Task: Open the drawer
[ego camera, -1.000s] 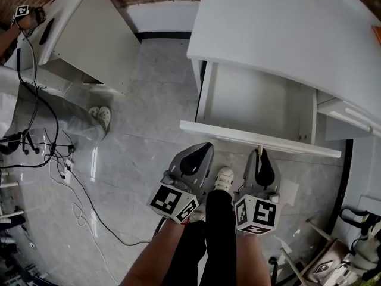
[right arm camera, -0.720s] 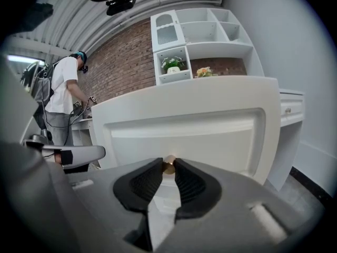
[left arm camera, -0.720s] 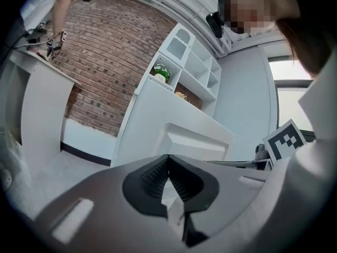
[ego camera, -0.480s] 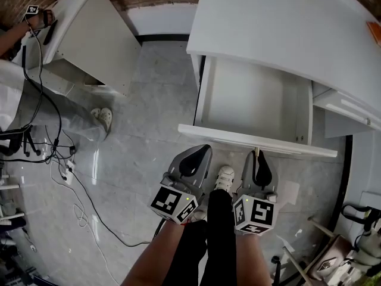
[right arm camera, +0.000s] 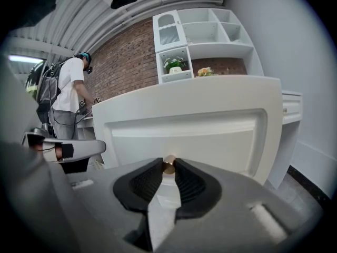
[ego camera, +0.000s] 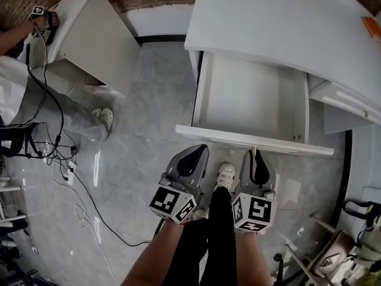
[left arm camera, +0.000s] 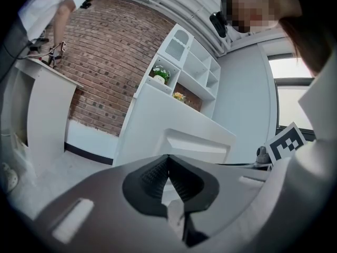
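Observation:
The white drawer (ego camera: pixel 250 97) stands pulled out from under the white desk (ego camera: pixel 286 22), and its inside shows nothing in it. Its front panel (ego camera: pixel 238 138) faces me. In the right gripper view the panel (right arm camera: pixel 184 133) fills the middle, with a small brass knob (right arm camera: pixel 168 165) on it. My right gripper (ego camera: pixel 255 152) (right arm camera: pixel 168 163) is shut on that knob, which is pinched between the black pads. My left gripper (ego camera: pixel 201 148) (left arm camera: pixel 167 158) hangs beside it, short of the panel's left part, shut with nothing in it.
A second, shut drawer (ego camera: pixel 348 100) sits to the right of the open one. Another white desk (ego camera: pixel 89 34) stands at the upper left, with a person (right arm camera: pixel 68 94) at it. Cables (ego camera: pixel 59 154) trail over the grey floor. My shoe (ego camera: pixel 225 174) is under the grippers. Clutter lies at the lower right.
The drawer has slid further out towards me, so more of its inside shows. Both grippers have drawn back with it, the right one still on the knob.

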A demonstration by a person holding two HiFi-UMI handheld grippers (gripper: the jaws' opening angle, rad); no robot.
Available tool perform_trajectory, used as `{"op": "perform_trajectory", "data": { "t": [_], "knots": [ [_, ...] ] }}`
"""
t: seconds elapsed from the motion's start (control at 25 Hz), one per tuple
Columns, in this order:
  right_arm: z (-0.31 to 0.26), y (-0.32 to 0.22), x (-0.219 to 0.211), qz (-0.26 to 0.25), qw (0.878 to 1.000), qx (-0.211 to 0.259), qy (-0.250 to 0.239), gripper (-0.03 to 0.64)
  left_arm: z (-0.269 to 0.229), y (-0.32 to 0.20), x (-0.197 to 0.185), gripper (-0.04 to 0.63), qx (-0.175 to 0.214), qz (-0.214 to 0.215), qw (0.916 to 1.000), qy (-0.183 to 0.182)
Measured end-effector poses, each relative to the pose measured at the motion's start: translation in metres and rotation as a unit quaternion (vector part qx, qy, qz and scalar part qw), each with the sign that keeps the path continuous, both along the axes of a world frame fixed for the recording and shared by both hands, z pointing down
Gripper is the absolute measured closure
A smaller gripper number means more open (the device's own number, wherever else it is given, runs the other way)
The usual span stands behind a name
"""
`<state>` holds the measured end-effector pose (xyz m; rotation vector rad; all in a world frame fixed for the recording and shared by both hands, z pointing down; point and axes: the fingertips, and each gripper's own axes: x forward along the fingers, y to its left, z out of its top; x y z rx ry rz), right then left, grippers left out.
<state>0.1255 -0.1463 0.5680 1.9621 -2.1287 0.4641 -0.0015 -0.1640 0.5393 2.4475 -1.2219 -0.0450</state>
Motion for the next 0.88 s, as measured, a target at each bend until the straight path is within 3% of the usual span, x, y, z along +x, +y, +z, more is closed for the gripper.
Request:
{"op": "perform_trajectory", "data": {
  "t": [0.88],
  "knots": [
    [0.001,0.038,-0.005,-0.008,1.000,-0.003,0.009,0.545,0.009,0.035,0.000,0.592,-0.005,0.009,0.9999,-0.006]
  ]
}}
